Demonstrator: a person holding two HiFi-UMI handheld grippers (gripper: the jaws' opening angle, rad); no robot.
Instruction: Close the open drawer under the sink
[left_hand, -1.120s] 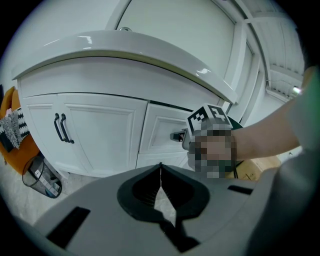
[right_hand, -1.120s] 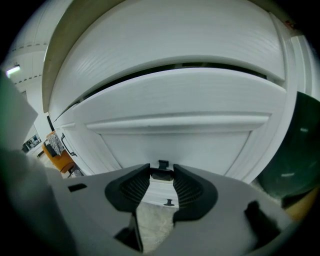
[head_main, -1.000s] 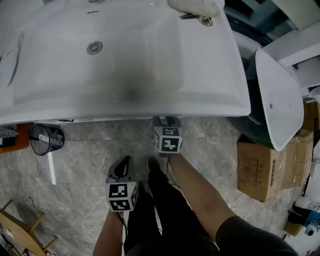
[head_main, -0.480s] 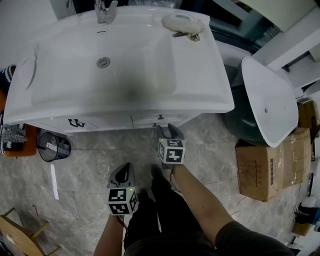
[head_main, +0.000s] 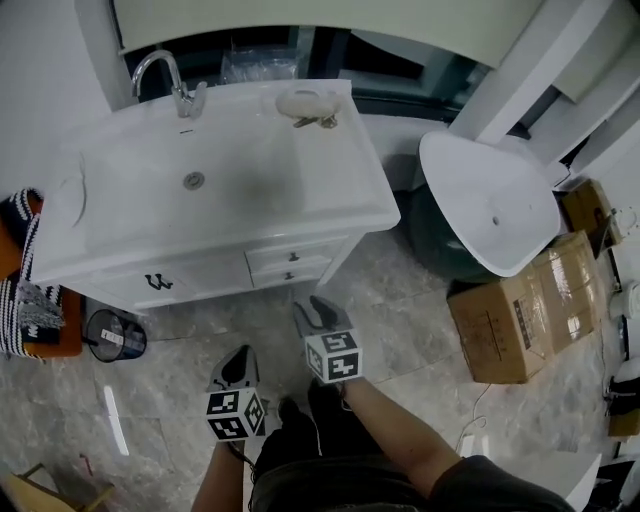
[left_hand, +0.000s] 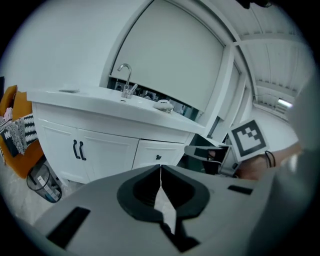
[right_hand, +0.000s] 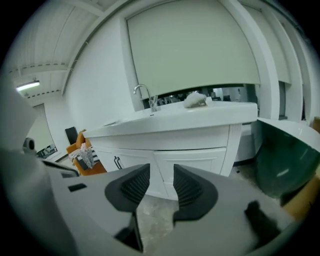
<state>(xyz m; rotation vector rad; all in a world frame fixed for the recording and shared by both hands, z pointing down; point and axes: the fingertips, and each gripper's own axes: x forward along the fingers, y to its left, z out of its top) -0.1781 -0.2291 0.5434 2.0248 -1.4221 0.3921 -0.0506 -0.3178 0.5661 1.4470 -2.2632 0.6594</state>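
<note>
The white sink cabinet (head_main: 190, 285) fills the ten-to-twelve o'clock part of the head view, with a glossy moulded basin (head_main: 200, 185) on top and flat painted panel fronts below; at two o'clock sits a loose oval white bowl (head_main: 490, 215), smooth and glazed, with a scuffed cardboard box (head_main: 520, 310) at three o'clock, both seemingly parked clear of the walking space; the drawer (head_main: 293, 258), one of two small stacked fronts with dark knobs at the cabinet's right end, looks flush with its neighbours, so I judge it already closed; that would explain why both claws hang clear of it over the marbled stone floor (head_main: 400, 330); the right claw (head_main: 312, 310), at six o'clock of the drawer and apart from it, has ribbed dark pads standing wide and just closing, with nothing between them; the left claw (head_main: 240, 355), at seven o'clock, has its pads pressed together on nothing; a curved chrome faucet (head_main: 170, 75) stands at the basin's twelve o'clock
</note>
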